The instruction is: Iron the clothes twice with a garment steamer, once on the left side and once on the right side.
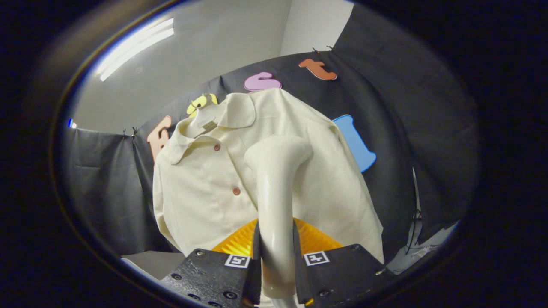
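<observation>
- One cream short-sleeved shirt (201,192) hangs in front of the black cloth booth wall (102,188), spread wide beyond the fingers and seen from below.
- Its collar (233,113) lies open at the top around a pale hanger (204,120), and two small reddish-brown buttons (236,191) run down the front placket.
- Rising from between the fingers is the garment steamer (274,205), a glossy cream handle that curves into a rounded head; the head lies against the shirt front, just beside the lower button, on the side away from the placket.
- An orange ribbed part (239,241) shows behind the handle, just above the finger blocks.
- At the base of the handle sits the gripper (276,269), its two fingers clenched on the steamer's handle, one pressing each side.
- Each finger block carries a small square black-and-white marker (236,261) on its top face.
- A white ceiling with a long lit strip lamp (137,47) shows above the cloth wall.
</observation>
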`<state>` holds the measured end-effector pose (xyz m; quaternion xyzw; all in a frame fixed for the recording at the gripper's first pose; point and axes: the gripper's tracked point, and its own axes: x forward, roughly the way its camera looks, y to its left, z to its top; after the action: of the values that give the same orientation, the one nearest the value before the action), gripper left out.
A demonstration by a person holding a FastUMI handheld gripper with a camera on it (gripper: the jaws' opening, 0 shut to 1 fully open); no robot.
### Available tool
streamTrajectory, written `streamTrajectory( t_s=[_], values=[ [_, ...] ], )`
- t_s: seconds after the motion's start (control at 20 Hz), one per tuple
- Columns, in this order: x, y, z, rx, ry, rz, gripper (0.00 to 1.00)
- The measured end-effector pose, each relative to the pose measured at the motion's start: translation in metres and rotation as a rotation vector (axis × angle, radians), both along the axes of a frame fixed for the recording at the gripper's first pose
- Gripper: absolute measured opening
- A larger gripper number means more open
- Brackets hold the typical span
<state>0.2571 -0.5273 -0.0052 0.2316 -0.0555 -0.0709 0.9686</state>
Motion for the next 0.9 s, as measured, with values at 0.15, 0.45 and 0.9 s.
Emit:
streamTrajectory(
  t_s=[0.15,0.45,0.9],
  values=[
    [-0.008,-0.003,-0.028,0.022,0.026,0.0,0.31],
    [-0.022,-0.004,-0.073,0.064,0.061,-0.003,0.31],
    [-0.047,-0.007,-0.153,0.151,0.138,-0.024,0.32]
  ],
)
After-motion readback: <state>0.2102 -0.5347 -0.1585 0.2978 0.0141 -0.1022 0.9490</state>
